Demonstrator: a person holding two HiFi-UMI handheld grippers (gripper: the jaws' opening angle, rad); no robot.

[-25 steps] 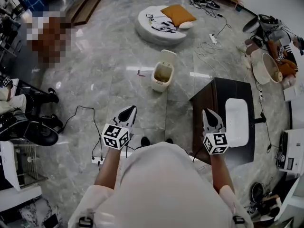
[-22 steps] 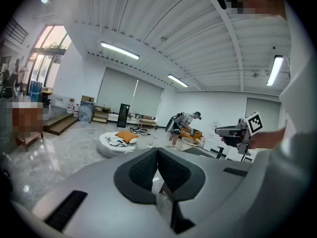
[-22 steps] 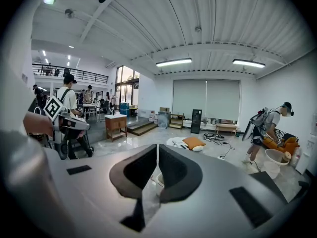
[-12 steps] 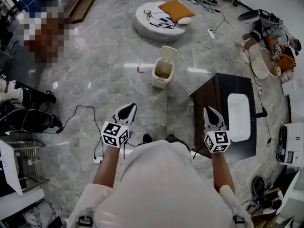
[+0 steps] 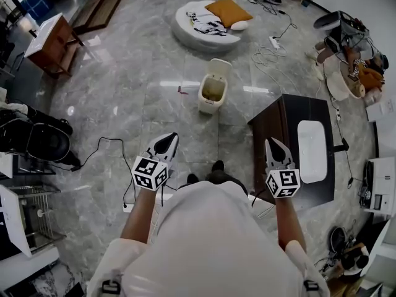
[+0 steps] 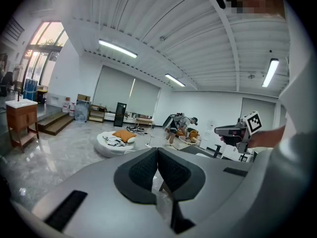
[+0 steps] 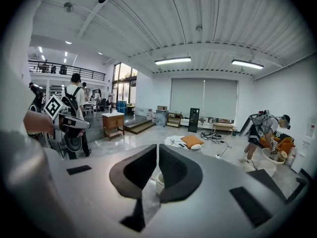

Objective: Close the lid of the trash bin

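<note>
— Where's the trash bin (image 5: 211, 96) sitting?
— On the grey stone floor (image 5: 124, 98), well ahead of the person, with its lid (image 5: 219, 69) tipped up and back so the inside shows
— And the tongs?
— The left tongs (image 5: 166, 142) are pressed together with nothing between them. The right tongs (image 5: 276, 148) are closed too, and empty. Both are held out in front, well apart from the bin
— Anything near them?
— The right tongs hang above the near edge of a dark desk (image 5: 277, 132)
</note>
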